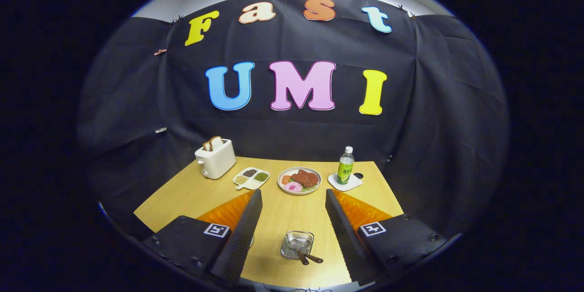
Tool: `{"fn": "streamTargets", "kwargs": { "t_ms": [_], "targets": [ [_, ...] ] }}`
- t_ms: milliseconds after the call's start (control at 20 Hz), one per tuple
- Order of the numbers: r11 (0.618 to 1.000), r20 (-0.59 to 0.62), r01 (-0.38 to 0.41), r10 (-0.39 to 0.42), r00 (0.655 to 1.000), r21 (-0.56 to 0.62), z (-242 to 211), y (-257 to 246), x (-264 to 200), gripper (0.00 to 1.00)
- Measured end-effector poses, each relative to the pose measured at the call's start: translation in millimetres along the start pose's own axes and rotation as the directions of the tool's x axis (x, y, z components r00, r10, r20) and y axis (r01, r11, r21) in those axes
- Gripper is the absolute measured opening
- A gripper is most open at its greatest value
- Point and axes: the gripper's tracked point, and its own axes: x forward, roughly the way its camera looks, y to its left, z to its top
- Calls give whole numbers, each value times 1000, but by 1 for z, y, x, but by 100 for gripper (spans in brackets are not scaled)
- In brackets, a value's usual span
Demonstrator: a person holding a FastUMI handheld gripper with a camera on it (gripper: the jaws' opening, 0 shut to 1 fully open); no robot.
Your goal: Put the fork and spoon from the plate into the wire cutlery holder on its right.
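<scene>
Between spread jaws: wire cutlery holder (297, 243) (handles protruding), bare table (278, 212) beyond.

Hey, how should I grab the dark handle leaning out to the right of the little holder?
Take the handle by its free end, beyond the rim of the holder, coming down from above. There it slants clear of the other handle. The tool is open, with the holder between its fingers.

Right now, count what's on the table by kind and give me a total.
Toaster: 1
Sectioned dish: 1
Food plate: 1
Bottle: 1
Coaster: 1
Wire cutlery holder between the open tongs: 1
Cutlery handles: 2
Total: 8
</scene>
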Motion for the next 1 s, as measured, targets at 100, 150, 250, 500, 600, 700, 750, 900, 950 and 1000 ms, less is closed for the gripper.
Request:
{"fn": "streamTargets", "kwargs": {
  "t_ms": [100, 150, 250, 500, 600, 700, 750, 900, 950, 1000],
  "targets": [
    [1000, 20, 6, -6, 1000, 0, 5, -3, -3, 88],
    [1000, 28, 8, -8, 1000, 0, 7, -5, -6, 88],
    [1000, 38, 12, -12, 999, 7, 8, -8, -9, 87],
    [1000, 36, 14, -15, 999, 17, 6, -16, -9, 88],
    [1000, 33, 13, -13, 999, 17, 6, -17, -8, 87],
    [1000, 31, 12, -12, 999, 10, 5, -17, -7, 88],
    [1000, 29, 12, -12, 999, 6, 5, -18, -6, 88],
    [1000, 31, 12, -12, 999, -4, 6, -17, -3, 88],
    [1000, 30, 11, -11, 1000, -6, 6, -17, -3, 88],
    [1000, 30, 10, -10, 1000, -6, 6, -16, -2, 88]
  ]
}}
